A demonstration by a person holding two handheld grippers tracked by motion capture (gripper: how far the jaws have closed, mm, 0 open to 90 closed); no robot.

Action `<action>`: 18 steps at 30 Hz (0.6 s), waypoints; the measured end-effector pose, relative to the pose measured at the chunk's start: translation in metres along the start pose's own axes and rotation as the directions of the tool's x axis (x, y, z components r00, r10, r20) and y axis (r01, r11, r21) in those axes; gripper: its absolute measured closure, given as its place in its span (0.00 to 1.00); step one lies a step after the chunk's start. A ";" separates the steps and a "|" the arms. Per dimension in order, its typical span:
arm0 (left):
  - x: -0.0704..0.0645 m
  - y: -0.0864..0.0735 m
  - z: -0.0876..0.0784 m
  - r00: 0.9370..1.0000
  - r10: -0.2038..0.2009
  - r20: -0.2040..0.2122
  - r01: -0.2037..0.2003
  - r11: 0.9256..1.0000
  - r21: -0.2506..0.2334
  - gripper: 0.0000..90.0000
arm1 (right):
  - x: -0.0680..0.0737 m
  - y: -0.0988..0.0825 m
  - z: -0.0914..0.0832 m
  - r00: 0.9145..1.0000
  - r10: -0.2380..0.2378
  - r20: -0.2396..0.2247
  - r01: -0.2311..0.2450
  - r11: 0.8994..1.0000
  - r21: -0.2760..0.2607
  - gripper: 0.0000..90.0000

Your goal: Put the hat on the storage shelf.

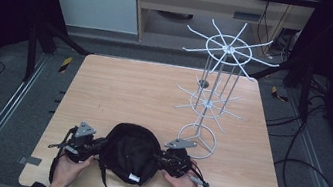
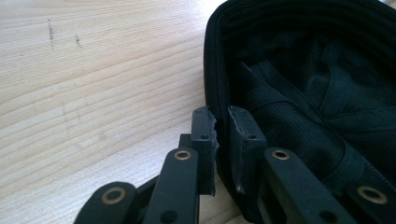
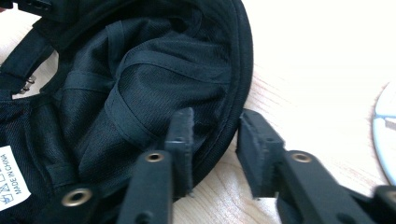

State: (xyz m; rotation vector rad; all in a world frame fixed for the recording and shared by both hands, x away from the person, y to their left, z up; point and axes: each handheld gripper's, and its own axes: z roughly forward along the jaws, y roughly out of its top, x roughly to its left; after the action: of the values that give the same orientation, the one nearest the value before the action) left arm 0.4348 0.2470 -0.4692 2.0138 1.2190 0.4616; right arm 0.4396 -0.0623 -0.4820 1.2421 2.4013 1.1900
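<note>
the black cap (image 1: pixel 131 152) is lying inside-up near the front edge of the table (image 1: pixel 120 86), between the two grippers. the left gripper (image 2: pixel 223 140) is clamping the cap's rim on one side. the right gripper (image 3: pixel 214 140) is straddling the opposite rim, one jaw inside, the outer one not touching it yet. a white wire rack (image 1: pixel 218 76) is standing toward the right edge.

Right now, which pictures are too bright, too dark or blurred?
High view: dim, the black cap shows almost no detail. Left gripper view: even light, sharp wood grain on the table. Right gripper view: the table is washed out by glare, and the near jaws look soft.
</note>
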 end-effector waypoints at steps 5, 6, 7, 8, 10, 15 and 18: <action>-0.002 -0.001 -0.001 1.000 0.003 0.008 -0.003 1.000 0.007 0.90 | -0.001 0.001 -0.003 1.000 0.001 0.005 -0.001 1.000 -0.016 0.91; -0.003 -0.001 -0.001 1.000 0.000 0.012 0.000 1.000 0.009 0.90 | 0.000 0.001 -0.005 1.000 0.001 0.004 -0.001 1.000 -0.025 0.92; -0.003 -0.001 -0.001 1.000 -0.001 0.014 0.001 1.000 0.010 0.90 | 0.000 0.002 -0.008 1.000 -0.007 0.000 0.007 0.999 -0.044 0.92; -0.004 -0.001 0.000 1.000 -0.004 0.017 0.004 1.000 0.009 0.90 | 0.001 0.003 -0.011 1.000 -0.016 -0.003 0.016 0.998 -0.067 0.92; -0.005 -0.001 0.000 1.000 -0.003 0.020 0.003 1.000 0.009 0.90 | 0.002 0.005 -0.015 1.000 -0.023 -0.007 0.022 0.996 -0.087 0.92; -0.007 0.002 0.003 1.000 -0.013 0.008 0.013 1.000 -0.005 0.90 | 0.016 0.013 -0.032 0.991 -0.130 -0.008 0.126 0.973 -0.195 0.93; -0.007 0.004 0.008 0.999 -0.033 0.009 0.033 0.999 -0.015 0.90 | 0.023 0.015 -0.035 0.985 -0.172 -0.013 0.164 0.960 -0.226 0.94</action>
State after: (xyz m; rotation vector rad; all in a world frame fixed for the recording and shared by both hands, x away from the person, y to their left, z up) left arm 0.4387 0.2363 -0.4710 1.9778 1.2374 0.4443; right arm 0.4167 -0.0605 -0.4439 0.9387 2.2648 1.3913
